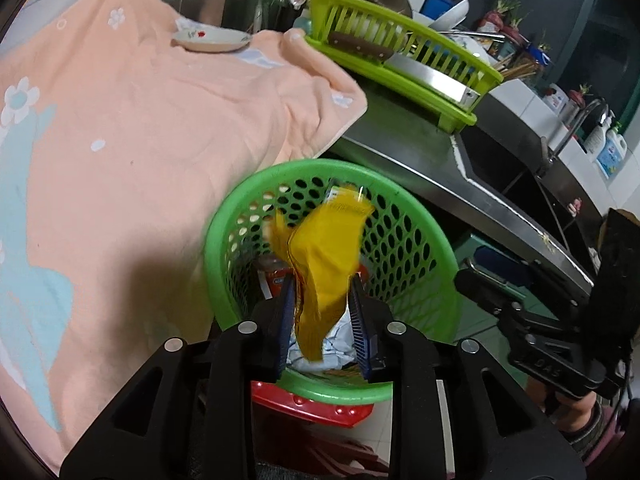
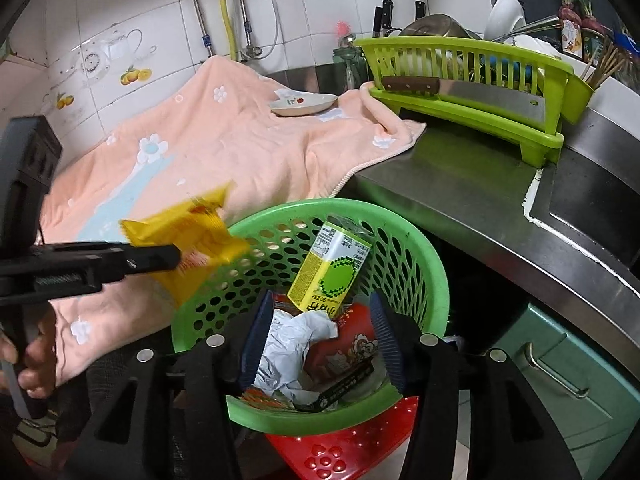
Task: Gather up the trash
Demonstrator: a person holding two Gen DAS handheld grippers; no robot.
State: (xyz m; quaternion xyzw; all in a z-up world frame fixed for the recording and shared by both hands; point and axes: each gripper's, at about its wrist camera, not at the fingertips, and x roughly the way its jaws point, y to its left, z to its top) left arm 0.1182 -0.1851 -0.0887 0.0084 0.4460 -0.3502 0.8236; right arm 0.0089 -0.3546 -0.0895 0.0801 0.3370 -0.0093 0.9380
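Observation:
A green perforated basket (image 1: 416,248) (image 2: 408,248) sits on a red stool beside the counter and holds trash. My left gripper (image 1: 322,300) is over the basket with a yellow wrapper (image 1: 324,256) between its blue pads; the wrapper looks blurred. In the right wrist view the left gripper (image 2: 176,258) comes in from the left with the same wrapper (image 2: 192,240) at the basket's left rim. My right gripper (image 2: 316,340) is open and empty over the basket. Inside lie a yellow juice carton (image 2: 330,268), crumpled white paper (image 2: 288,348) and a red packet (image 2: 352,340).
A peach towel (image 1: 132,132) covers the counter with a small dish (image 1: 212,39) on it. A lime dish rack (image 1: 404,60) holds a cleaver (image 2: 472,94). A steel sink (image 1: 516,176) lies to the right. The red stool (image 2: 352,452) stands under the basket.

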